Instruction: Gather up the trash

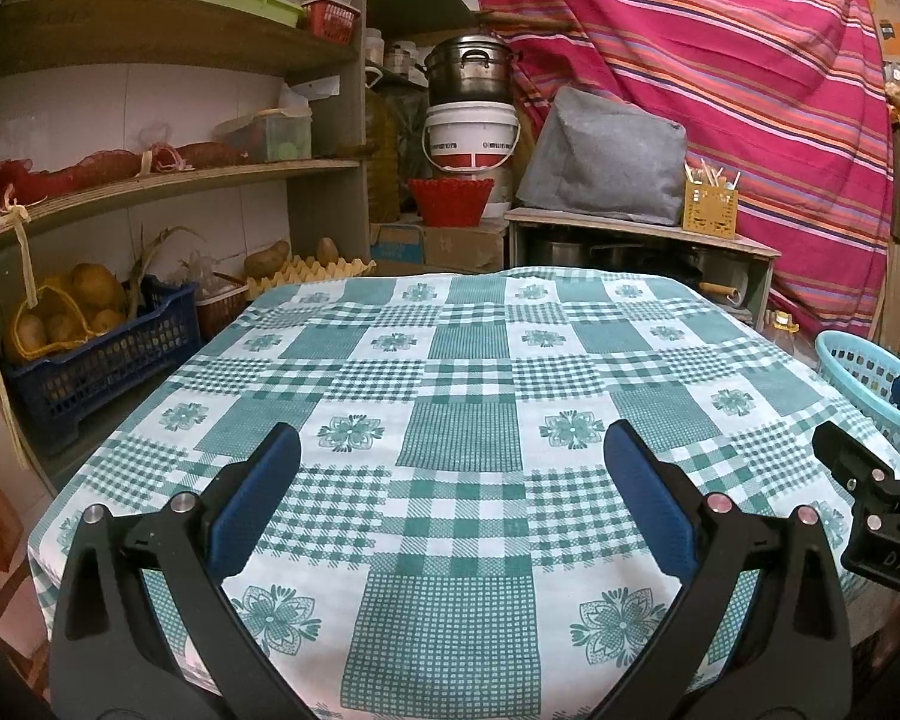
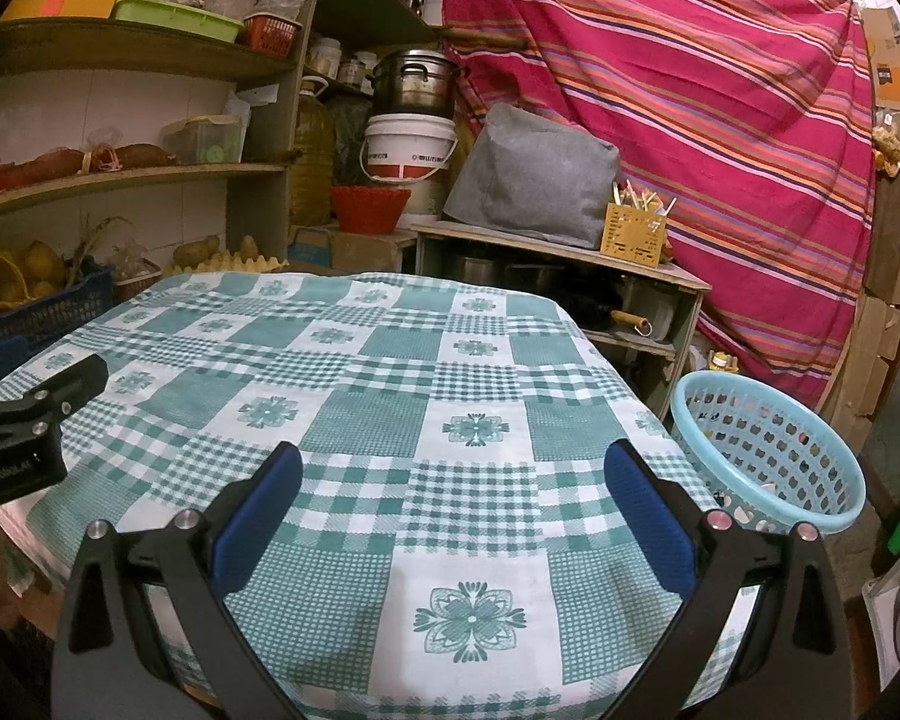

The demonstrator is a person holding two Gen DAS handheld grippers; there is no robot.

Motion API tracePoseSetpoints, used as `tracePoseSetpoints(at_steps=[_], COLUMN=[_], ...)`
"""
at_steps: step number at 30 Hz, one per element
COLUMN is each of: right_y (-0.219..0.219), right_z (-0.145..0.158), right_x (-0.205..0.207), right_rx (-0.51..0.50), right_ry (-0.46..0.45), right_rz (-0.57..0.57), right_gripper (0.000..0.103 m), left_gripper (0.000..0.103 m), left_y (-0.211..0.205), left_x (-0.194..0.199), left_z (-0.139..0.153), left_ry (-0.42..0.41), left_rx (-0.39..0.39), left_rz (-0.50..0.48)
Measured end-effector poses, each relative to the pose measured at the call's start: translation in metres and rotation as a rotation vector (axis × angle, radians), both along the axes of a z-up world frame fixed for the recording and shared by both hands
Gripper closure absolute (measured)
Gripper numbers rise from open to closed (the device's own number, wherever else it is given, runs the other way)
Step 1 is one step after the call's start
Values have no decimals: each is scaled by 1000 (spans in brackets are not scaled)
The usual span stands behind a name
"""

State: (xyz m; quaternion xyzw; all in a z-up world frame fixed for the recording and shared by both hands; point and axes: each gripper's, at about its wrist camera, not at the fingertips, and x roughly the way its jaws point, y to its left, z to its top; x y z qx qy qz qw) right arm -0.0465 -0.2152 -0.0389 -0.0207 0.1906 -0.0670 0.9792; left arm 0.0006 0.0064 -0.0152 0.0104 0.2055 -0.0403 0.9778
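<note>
Basket beside checked tablecloth

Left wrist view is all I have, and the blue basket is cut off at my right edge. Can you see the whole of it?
Observer: Yes. The right wrist view shows the whole light blue basket, upright beside the right edge of the tablecloth, not on it.
Operator: Anything inside?
Observer: A few small bits lie near the bottom, one of them pale. They are too small to identify.
Operator: Is the right gripper carrying something?
Observer: No. The right gripper is open, with only cloth showing between its fingers.
</note>
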Motion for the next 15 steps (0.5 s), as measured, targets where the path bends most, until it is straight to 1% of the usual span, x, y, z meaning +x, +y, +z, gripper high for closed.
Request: tracePoseSetpoints(at_steps=[10,15], right_y=[-4,-4], right_z=[0,0], right_x=[0,0], right_rx=[0,2], right_ry=[0,1], right_rz=[1,0], right_gripper=[5,5], left_gripper=[5,5], left_y=[7,9], left_x=[6,8], left_z=[3,2], left_ry=[-14,-6], left_rx=[5,-7], left_rz=[-6,-14])
